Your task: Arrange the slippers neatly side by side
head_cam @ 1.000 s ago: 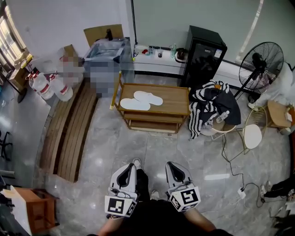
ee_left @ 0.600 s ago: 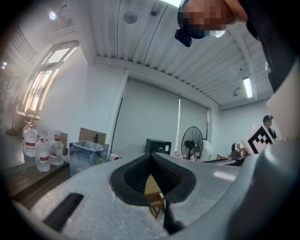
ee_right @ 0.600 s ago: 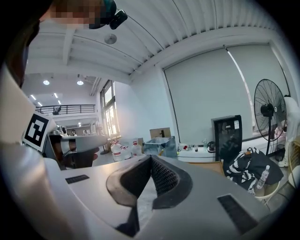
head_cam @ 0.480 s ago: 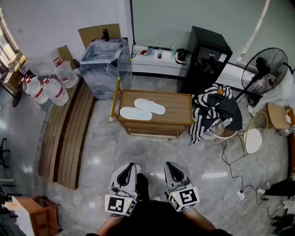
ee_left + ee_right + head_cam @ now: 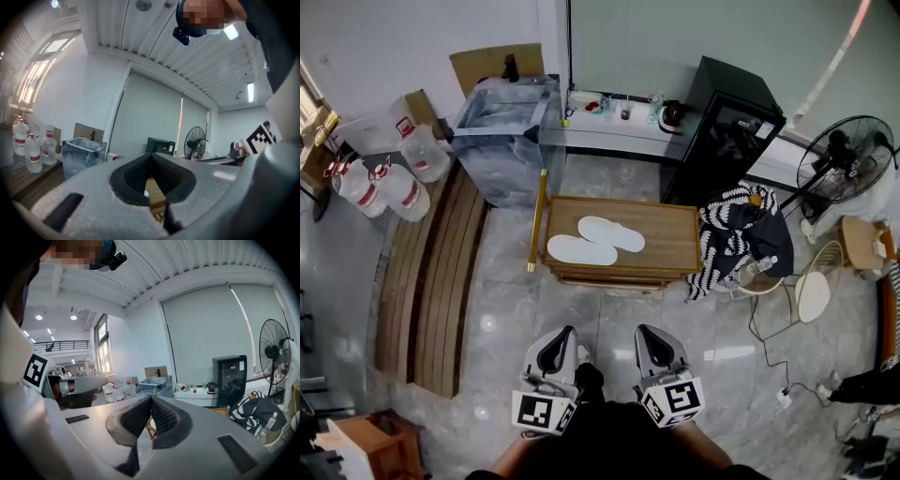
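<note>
Left gripper [image 5: 562, 337] jaws together, nothing between them. Right gripper [image 5: 650, 336] jaws together too, empty. Both held low over the floor, well apart from the wooden worktop [image 5: 670, 240].

Two white slippers on the worktop's left half:
- Near slipper [image 5: 581, 250] lies close to the front edge.
- Far slipper [image 5: 610, 233] sits behind it, angled, so the pair is splayed rather than parallel. They look to touch or overlap at one end; can't tell which.

Task not started, by my judgement.

Risks:
- Both jaws must open before any grasp. Arriving shut would just shove a slipper.
- The slippers are thin and flat on a smooth top. A low pinch could slide the near slipper off the front edge, or nudge the far one further askew.
- If they overlap, grabbing one may drag the other.
- A loose cable [image 5: 769, 349] on the floor at right is a trip hazard if the approach drifts that way.
</note>
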`<state>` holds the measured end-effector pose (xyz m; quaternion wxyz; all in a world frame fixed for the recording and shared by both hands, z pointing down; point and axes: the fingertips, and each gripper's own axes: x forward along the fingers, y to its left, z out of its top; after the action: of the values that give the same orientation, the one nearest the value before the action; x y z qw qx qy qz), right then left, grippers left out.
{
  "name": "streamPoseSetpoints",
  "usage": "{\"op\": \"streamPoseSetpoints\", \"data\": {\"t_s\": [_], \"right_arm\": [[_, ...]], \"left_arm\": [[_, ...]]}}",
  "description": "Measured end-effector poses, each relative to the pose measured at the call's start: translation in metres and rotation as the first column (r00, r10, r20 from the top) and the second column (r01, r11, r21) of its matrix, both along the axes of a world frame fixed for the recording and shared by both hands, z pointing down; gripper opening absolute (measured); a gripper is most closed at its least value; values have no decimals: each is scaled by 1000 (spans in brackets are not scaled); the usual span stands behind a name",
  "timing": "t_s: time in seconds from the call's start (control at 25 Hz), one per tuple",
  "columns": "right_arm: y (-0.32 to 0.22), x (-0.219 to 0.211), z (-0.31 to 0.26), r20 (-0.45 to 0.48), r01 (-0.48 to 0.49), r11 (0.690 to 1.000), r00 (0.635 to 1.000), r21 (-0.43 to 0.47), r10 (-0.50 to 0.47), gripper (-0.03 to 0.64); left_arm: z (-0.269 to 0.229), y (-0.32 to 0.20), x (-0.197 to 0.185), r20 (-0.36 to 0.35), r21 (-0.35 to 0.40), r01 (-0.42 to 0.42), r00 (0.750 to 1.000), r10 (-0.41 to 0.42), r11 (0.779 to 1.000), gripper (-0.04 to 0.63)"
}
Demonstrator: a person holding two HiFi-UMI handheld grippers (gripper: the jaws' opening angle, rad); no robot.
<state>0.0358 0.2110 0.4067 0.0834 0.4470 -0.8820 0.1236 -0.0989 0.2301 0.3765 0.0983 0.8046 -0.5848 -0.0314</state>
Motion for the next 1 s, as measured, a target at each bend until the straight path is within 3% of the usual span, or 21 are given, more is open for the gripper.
{"op": "streamPoseSetpoints", "data": {"t_s": [0.52, 1.0], "right_arm": [[-100, -52, 1, -24, 5, 1000, 1000, 6, -5, 12], [-210, -68, 20, -71, 97, 995, 993, 11, -96, 12]], "left_arm": [[4, -83, -45, 4, -24, -42, 999, 42, 999, 17], [13, -168, -47, 12, -29, 20, 1000, -19, 999, 18]]}}
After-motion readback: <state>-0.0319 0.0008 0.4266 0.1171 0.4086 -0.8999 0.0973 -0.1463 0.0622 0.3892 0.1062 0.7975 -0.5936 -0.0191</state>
